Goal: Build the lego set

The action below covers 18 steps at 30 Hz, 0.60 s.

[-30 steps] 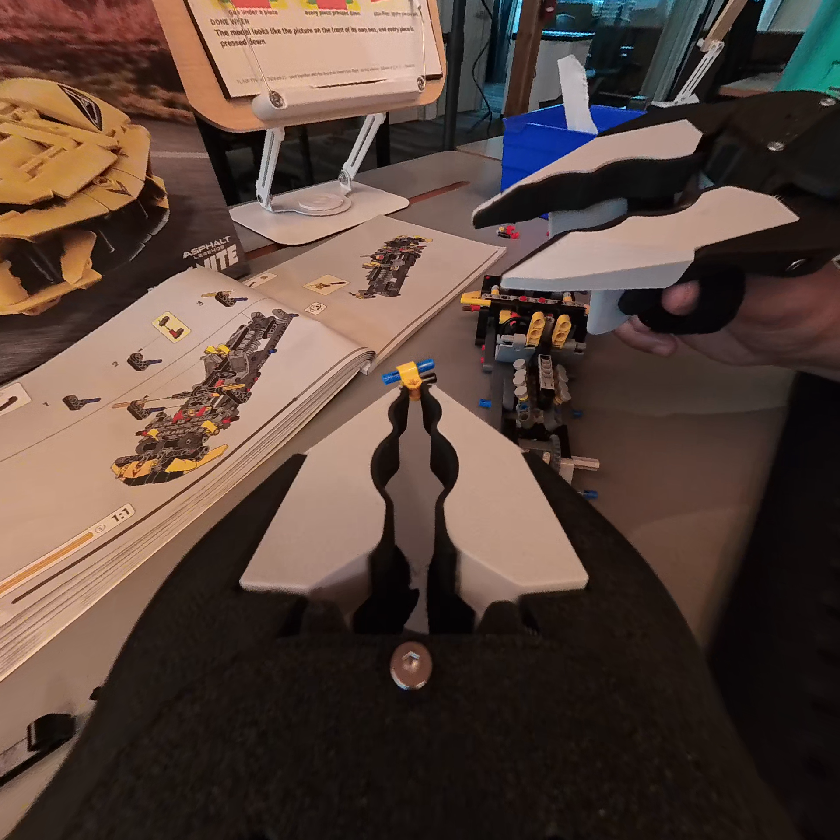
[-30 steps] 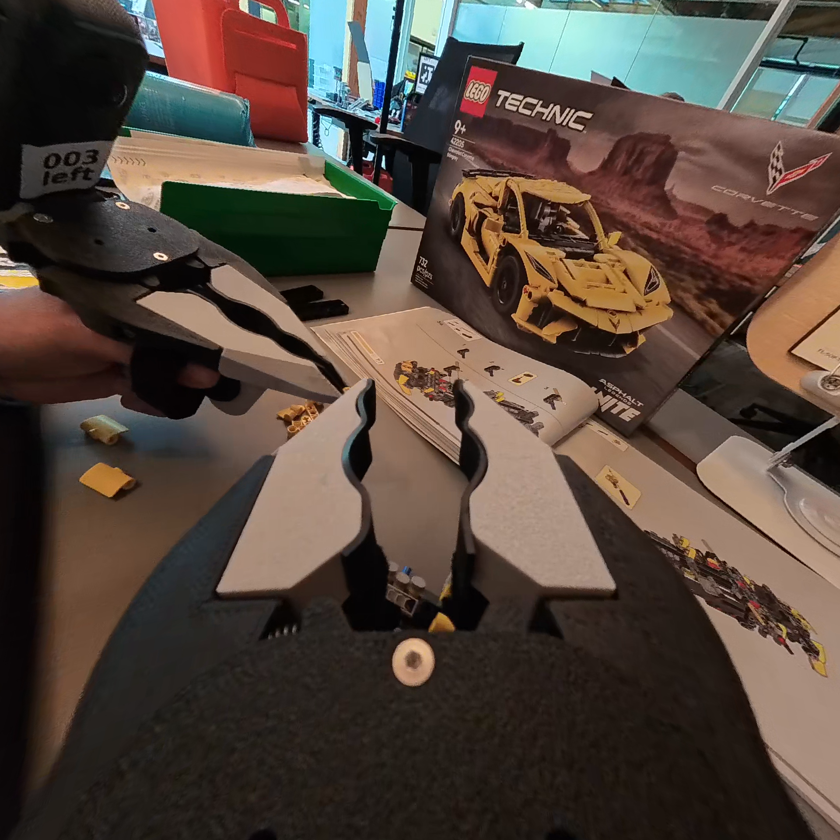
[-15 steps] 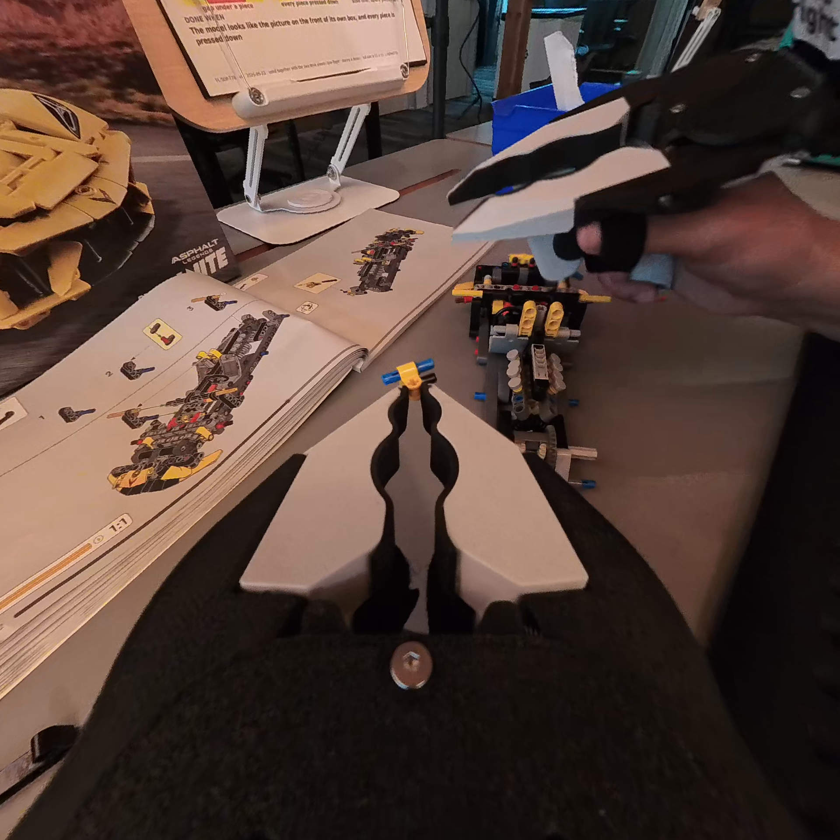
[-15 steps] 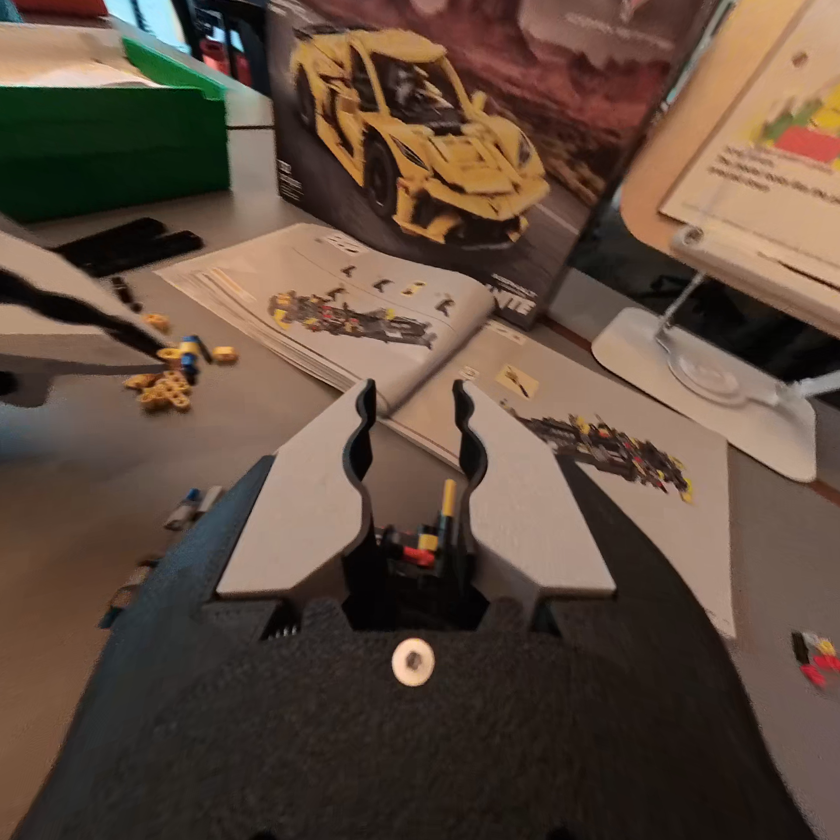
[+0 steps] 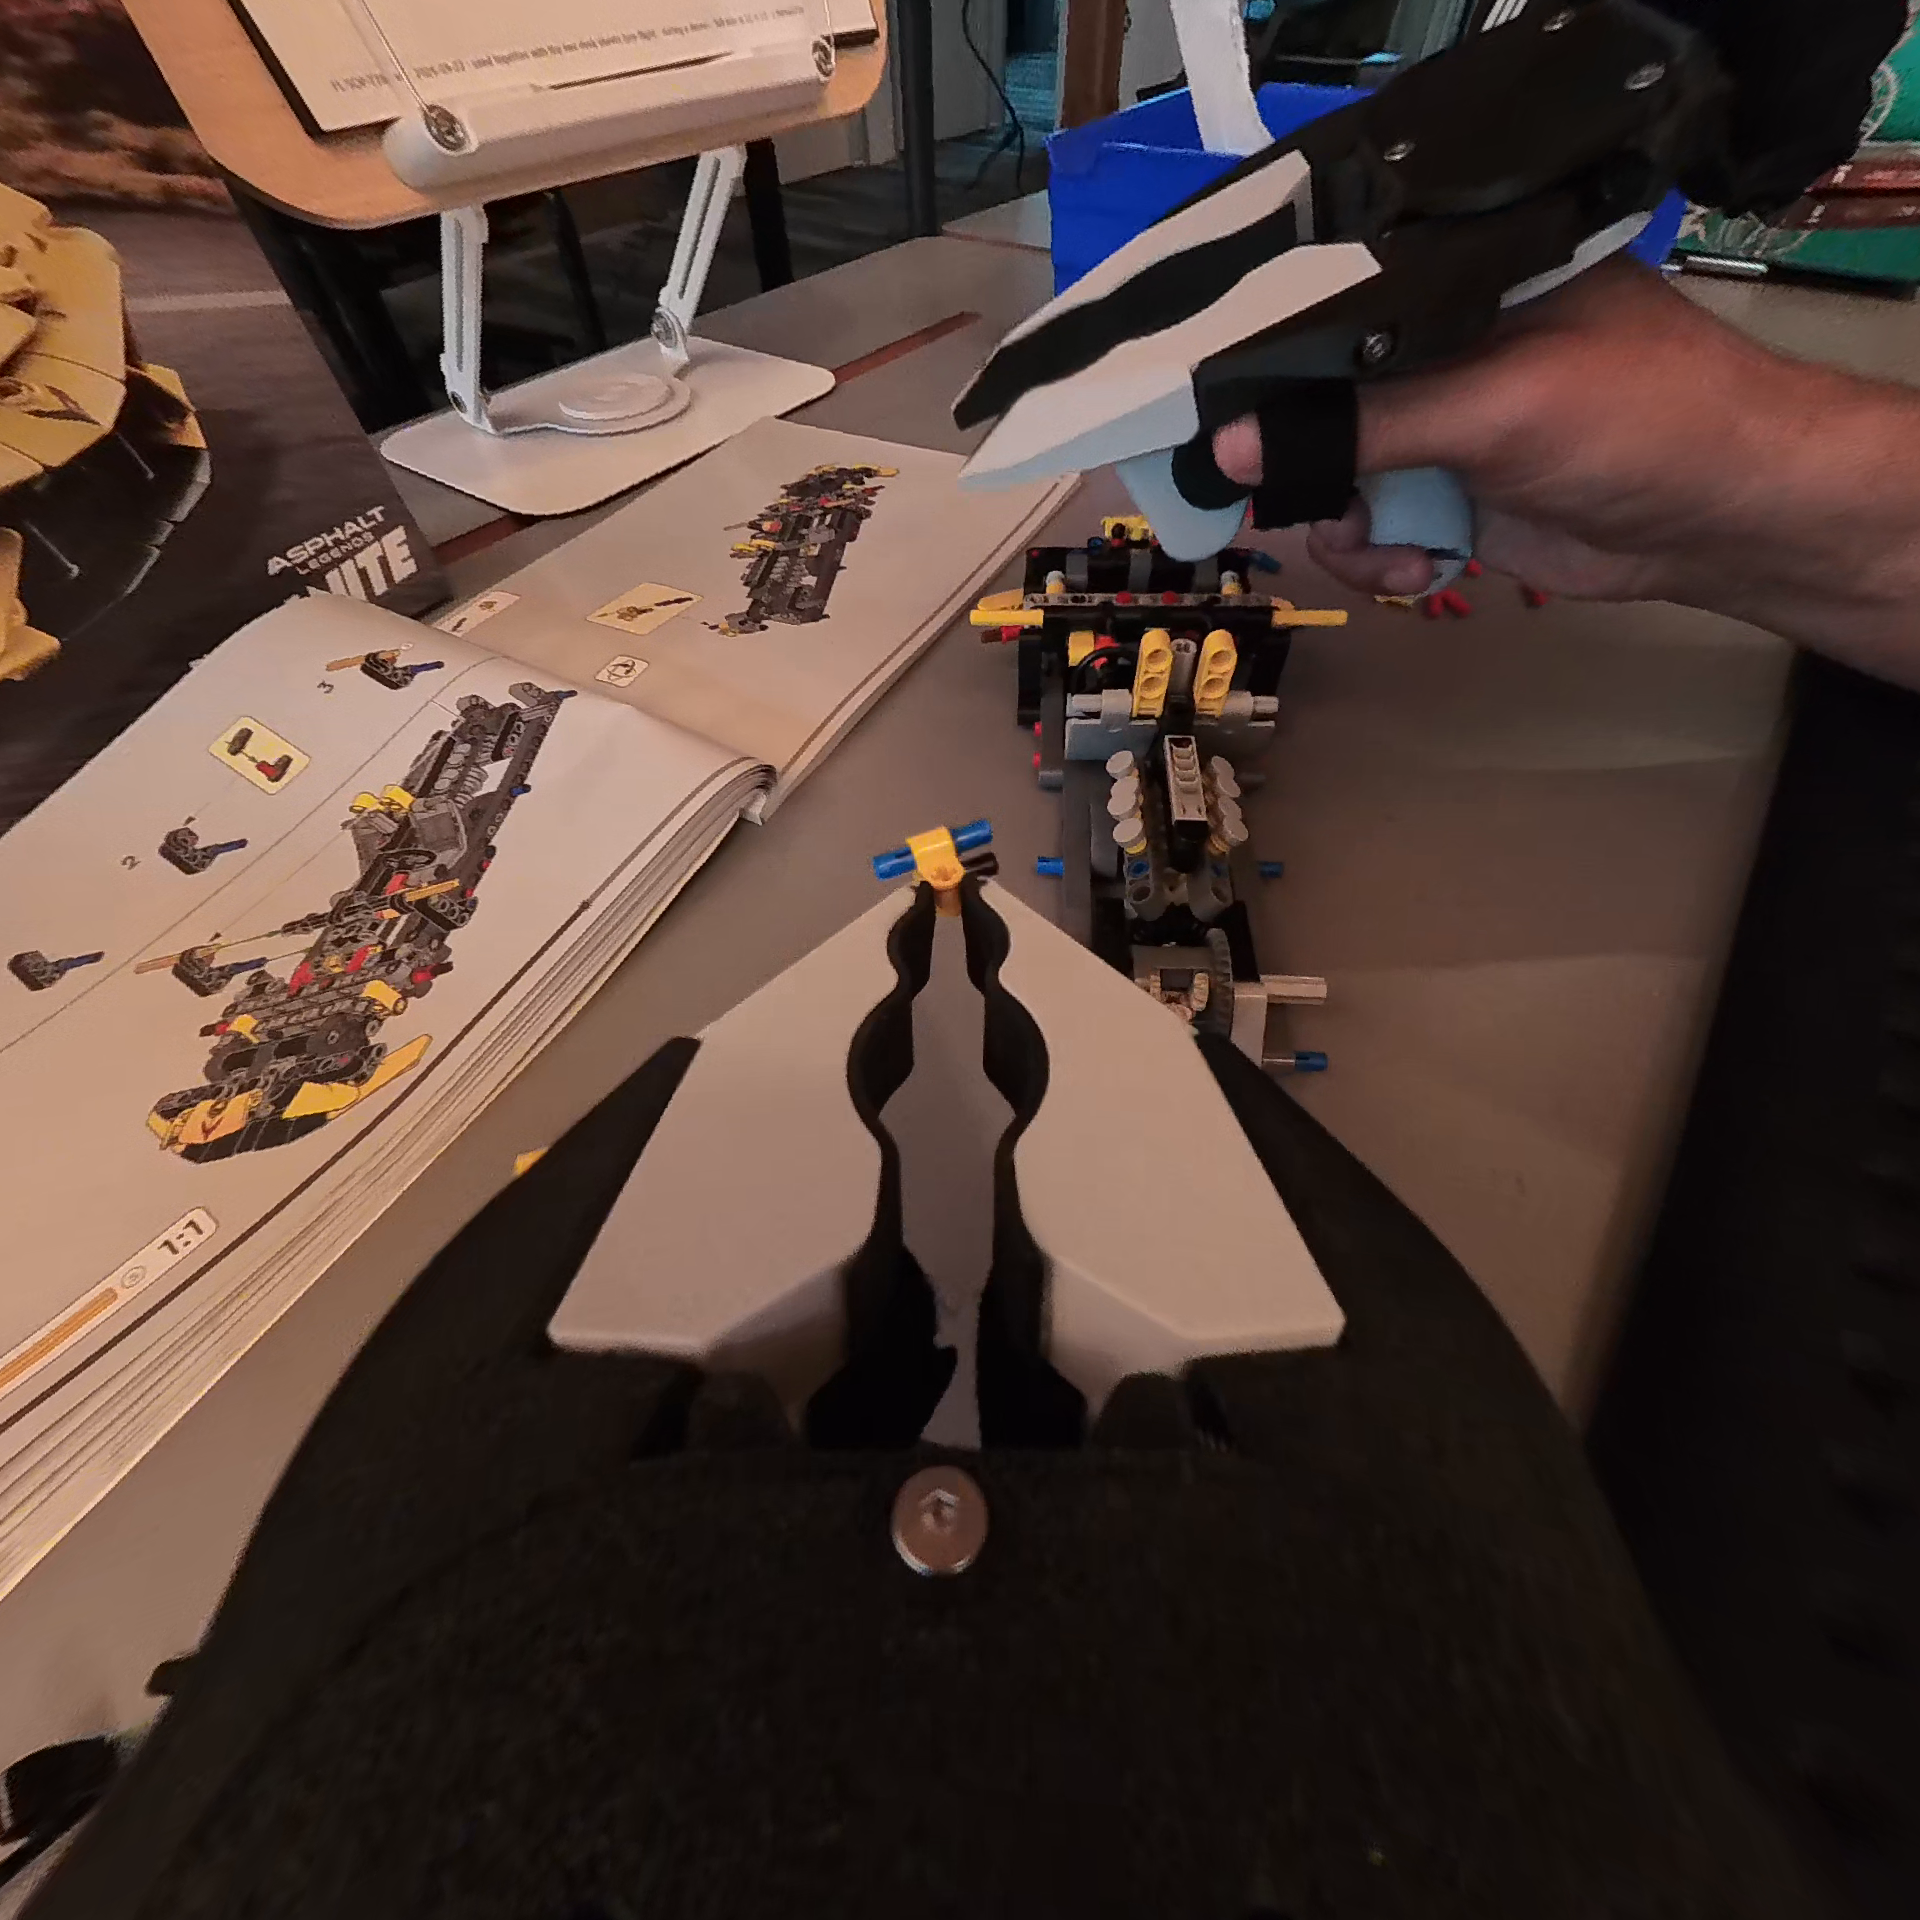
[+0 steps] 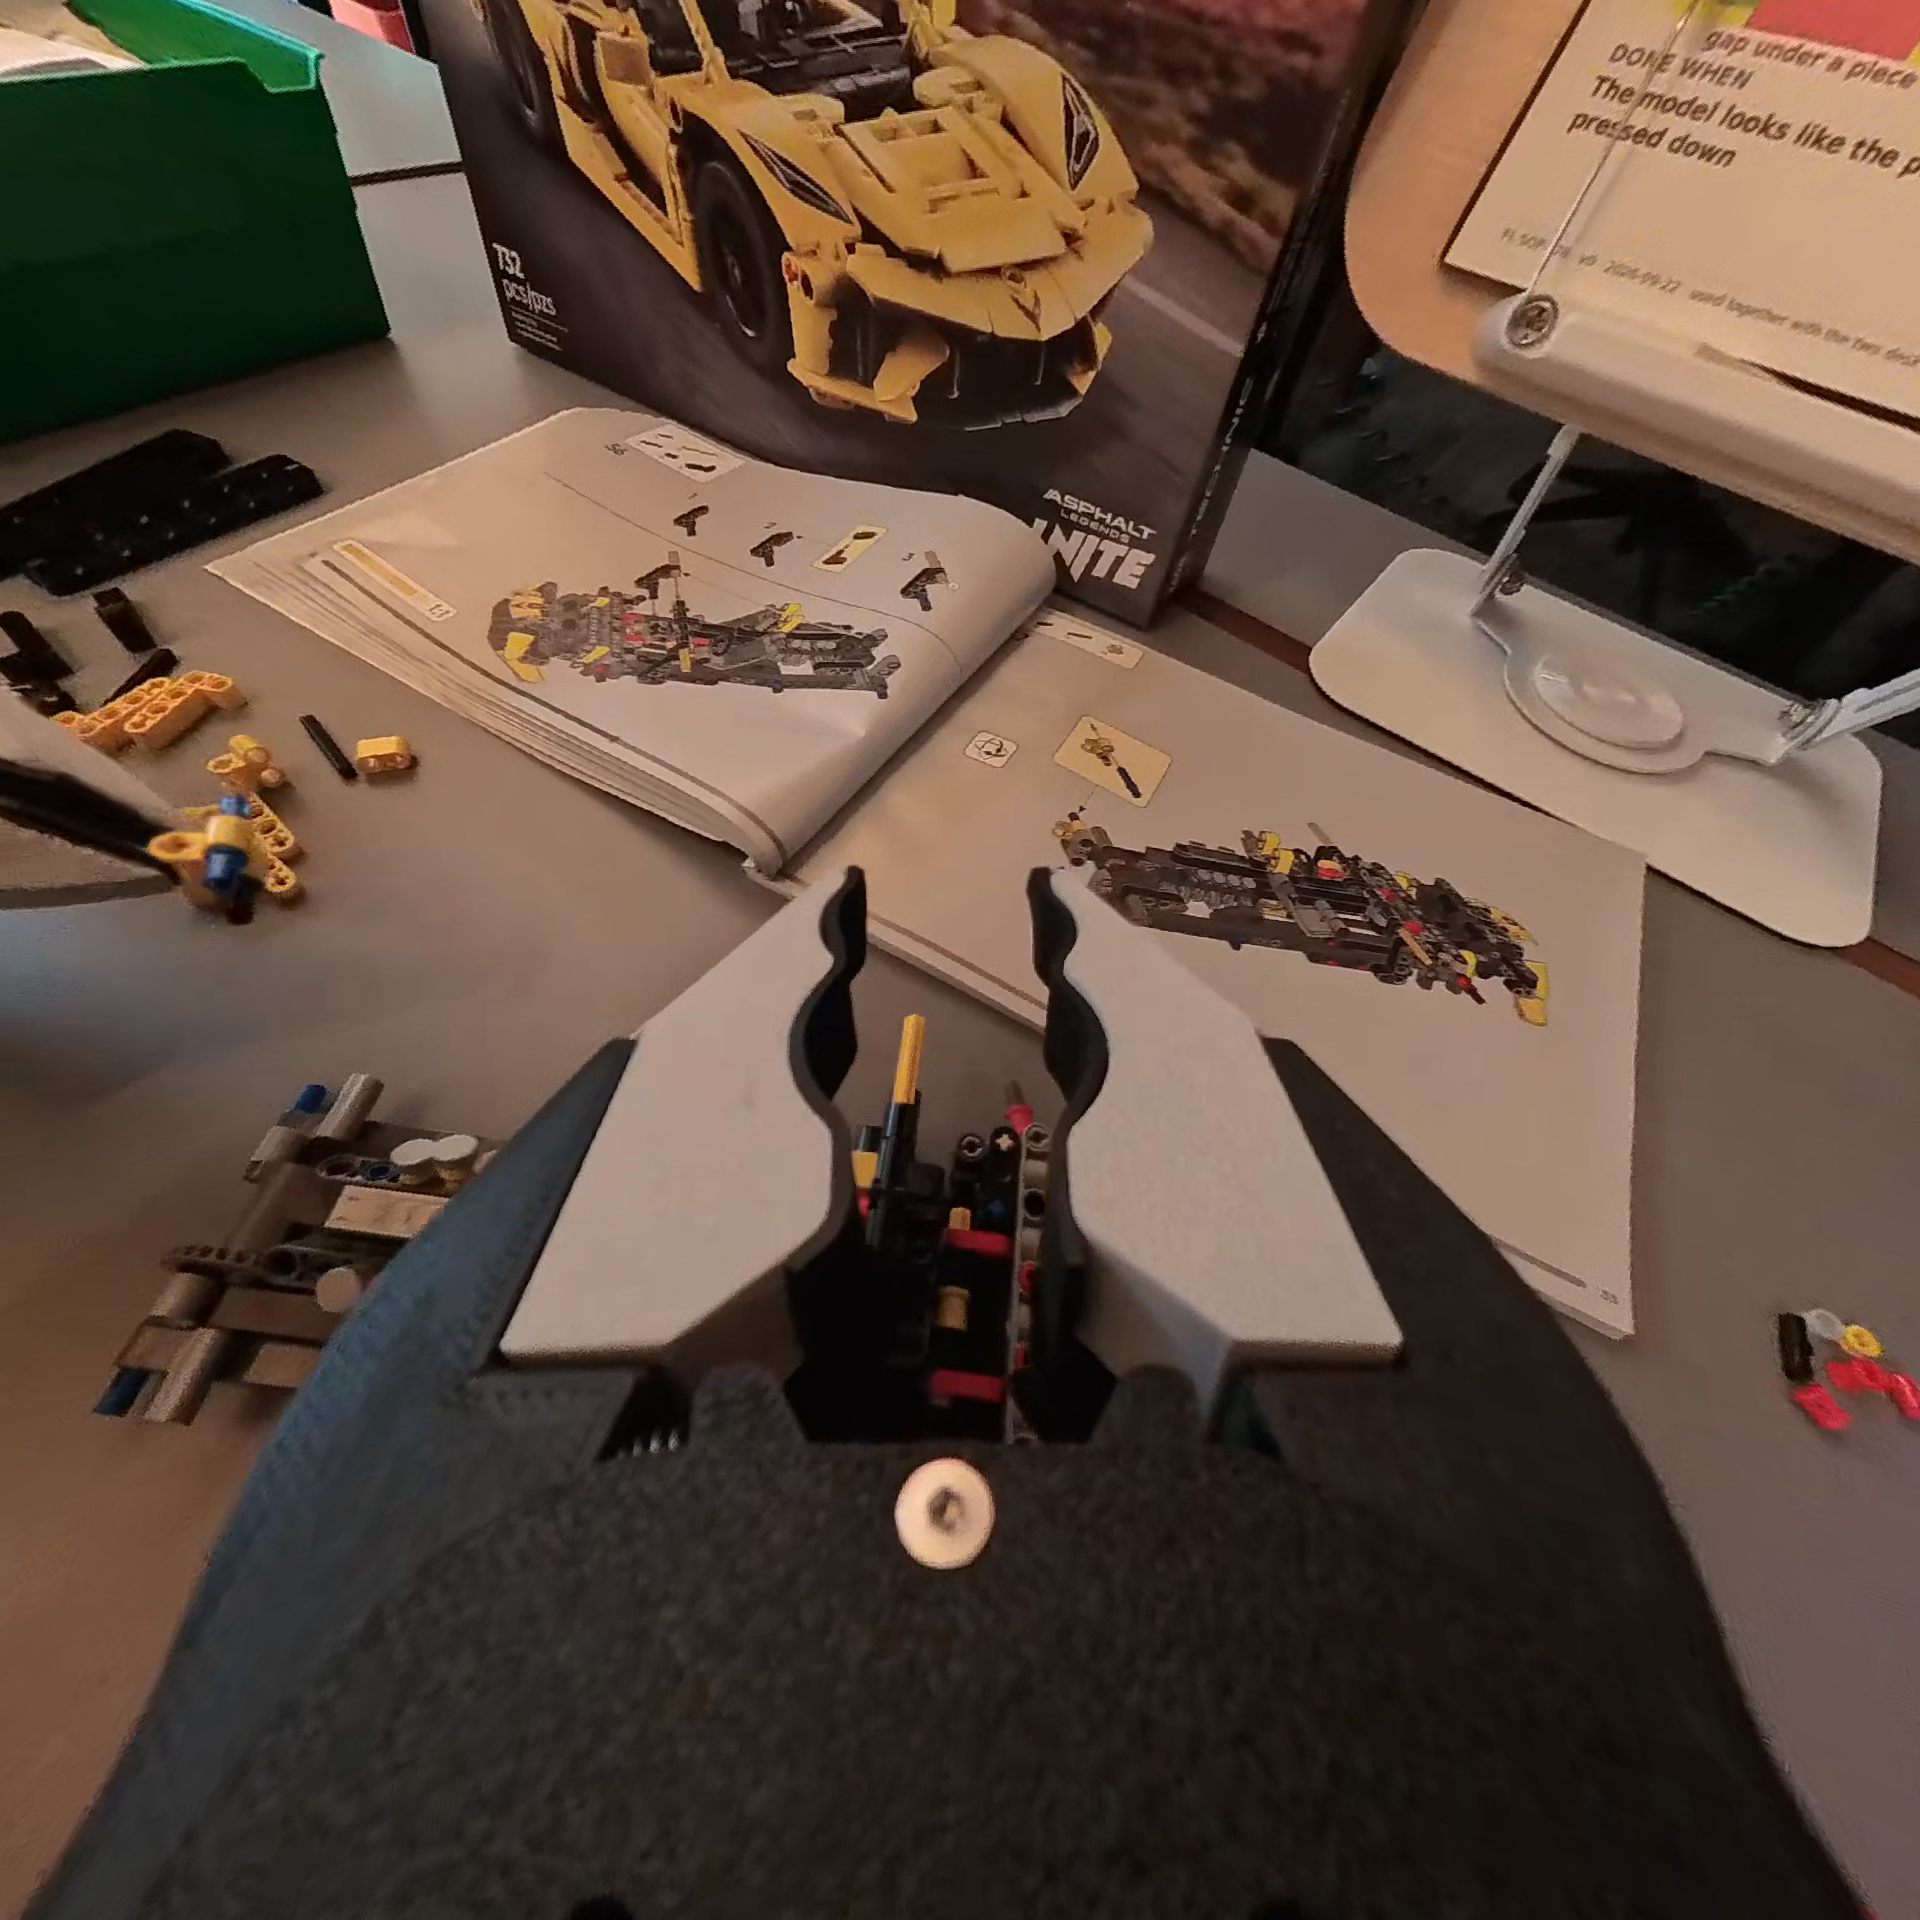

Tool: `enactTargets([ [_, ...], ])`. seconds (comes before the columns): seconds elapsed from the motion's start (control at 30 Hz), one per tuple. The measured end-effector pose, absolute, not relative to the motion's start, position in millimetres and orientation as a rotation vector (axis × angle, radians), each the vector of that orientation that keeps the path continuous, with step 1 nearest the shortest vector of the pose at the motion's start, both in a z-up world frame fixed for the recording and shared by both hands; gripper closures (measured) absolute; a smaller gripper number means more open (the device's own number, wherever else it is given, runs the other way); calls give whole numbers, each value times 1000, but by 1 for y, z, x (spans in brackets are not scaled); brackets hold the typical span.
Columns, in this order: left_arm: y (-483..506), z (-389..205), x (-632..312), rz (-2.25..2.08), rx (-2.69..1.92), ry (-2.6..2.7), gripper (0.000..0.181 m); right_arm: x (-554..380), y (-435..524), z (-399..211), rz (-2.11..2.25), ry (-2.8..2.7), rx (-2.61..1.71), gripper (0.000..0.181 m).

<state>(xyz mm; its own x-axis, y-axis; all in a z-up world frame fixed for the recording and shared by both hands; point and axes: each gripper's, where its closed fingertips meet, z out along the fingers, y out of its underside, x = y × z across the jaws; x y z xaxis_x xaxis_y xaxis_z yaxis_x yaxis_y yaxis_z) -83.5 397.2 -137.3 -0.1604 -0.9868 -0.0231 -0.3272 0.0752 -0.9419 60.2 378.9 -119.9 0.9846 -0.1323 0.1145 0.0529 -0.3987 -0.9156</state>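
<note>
My left gripper point(image 5: 940, 902) is shut on a small yellow connector with a blue pin point(image 5: 933, 858), held above the table just left of the chassis. The partly built black, grey and yellow chassis point(image 5: 1164, 748) lies lengthwise on the table. My right gripper point(image 6: 945, 896) is open and empty, hovering over the chassis's far end; part of the chassis point(image 6: 935, 1236) shows between its fingers. The right gripper also shows in the left wrist view point(image 5: 1101, 416). The left gripper's tip with the connector point(image 6: 220, 844) shows at the left edge of the right wrist view.
An open instruction booklet point(image 5: 436, 831) lies left of the chassis, with the set's box point(image 6: 852, 208) and a document stand point(image 5: 613, 405) behind. Loose yellow pieces point(image 6: 156, 712) and black beams point(image 6: 145, 509) lie at left, and red pieces point(image 6: 1849, 1382) at right. A green bin point(image 6: 156, 208) and a blue bin point(image 5: 1143, 177) stand farther off. The gap from one gripper's tips to the other's is roughly 15 cm.
My right gripper has swung round and come down over the chassis's far end, staying open. My left gripper has kept its hold on the yellow connector and barely moved.
</note>
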Motion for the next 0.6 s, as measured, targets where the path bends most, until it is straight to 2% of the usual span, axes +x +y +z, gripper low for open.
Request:
enactTargets([
  [0.6, 372, -174, -95, -1094, -1251, 1950, 175, 27, 384, -109, -86, -57, -1923, 150],
])
